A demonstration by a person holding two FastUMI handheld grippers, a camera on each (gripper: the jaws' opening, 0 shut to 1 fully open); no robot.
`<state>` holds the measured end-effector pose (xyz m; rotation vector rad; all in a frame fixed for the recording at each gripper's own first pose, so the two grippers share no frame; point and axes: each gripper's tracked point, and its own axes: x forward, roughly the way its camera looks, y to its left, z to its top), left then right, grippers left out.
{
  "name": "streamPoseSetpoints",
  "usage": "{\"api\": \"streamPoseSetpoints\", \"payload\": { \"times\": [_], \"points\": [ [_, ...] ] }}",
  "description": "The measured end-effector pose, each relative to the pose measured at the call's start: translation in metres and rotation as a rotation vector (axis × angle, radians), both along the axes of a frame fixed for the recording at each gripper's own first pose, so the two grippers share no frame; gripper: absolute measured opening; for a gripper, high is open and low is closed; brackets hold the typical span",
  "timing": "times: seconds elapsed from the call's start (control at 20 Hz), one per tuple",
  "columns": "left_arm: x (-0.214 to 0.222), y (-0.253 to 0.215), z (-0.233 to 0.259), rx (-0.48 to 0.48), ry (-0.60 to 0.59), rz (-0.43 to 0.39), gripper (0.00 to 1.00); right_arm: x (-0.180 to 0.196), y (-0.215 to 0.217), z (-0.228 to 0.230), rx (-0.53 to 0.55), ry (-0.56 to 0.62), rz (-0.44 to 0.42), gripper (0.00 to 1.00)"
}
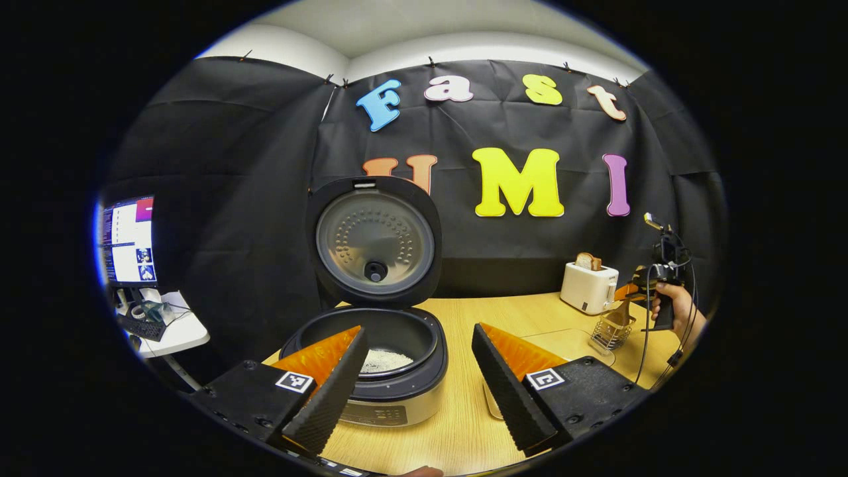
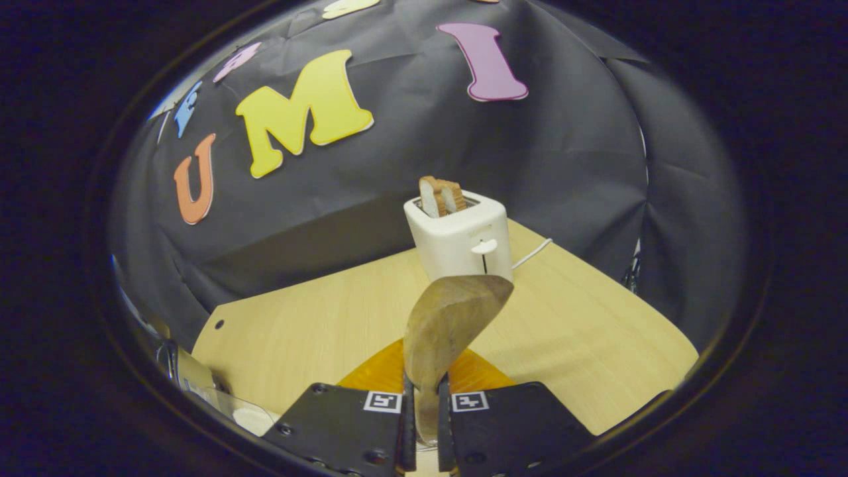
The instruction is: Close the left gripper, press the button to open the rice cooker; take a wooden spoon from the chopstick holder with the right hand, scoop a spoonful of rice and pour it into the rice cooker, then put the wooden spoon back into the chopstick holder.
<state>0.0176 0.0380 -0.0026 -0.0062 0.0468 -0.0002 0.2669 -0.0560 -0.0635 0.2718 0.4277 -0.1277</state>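
The rice cooker (image 1: pixel 391 391) stands open on the table with its lid (image 1: pixel 374 242) upright, and white rice (image 1: pixel 386 360) lies in the pot. My left gripper (image 1: pixel 417 391) is open just in front of it, and its fingers hold nothing. My right gripper (image 2: pixel 424 424) is shut on the wooden spoon (image 2: pixel 450 324), whose bowl points up between the fingers. In the left gripper view the spoon (image 1: pixel 625 311) stands at the wire chopstick holder (image 1: pixel 609 333), far right, with a hand (image 1: pixel 669 308) holding that gripper. I cannot tell whether the spoon's lower end is inside the holder.
A white toaster (image 1: pixel 588 286) (image 2: pixel 460 242) with bread slices stands behind the holder by the wall. A clear container (image 1: pixel 563 344) (image 2: pixel 245 414) sits between cooker and holder. A monitor (image 1: pixel 129 238) and a white side table (image 1: pixel 175 328) are off to the left.
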Motion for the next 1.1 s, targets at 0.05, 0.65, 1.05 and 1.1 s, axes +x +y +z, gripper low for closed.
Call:
{"api": "streamPoseSetpoints", "payload": {
  "times": [0.05,0.65,1.05,1.1],
  "points": [
    [0.0,0.001,-0.002,-0.003,0.004,0.001,1.0,-0.005,0.001,0.009,-0.019,-0.014,-0.005,0.12],
    [-0.014,-0.001,0.015,-0.018,-0.037,-0.031,1.0,-0.073,0.1,0.115,-0.121,-0.206,0.105,0.13],
    [-0.012,0.001,0.011,-0.004,-0.024,-0.03,1.0,-0.09,0.207,0.055,-0.108,-0.177,0.26,0.13],
    [-0.012,0.002,0.01,-0.007,-0.025,-0.031,1.0,-0.089,0.213,0.039,-0.113,-0.16,0.263,0.13]
  ]
}}
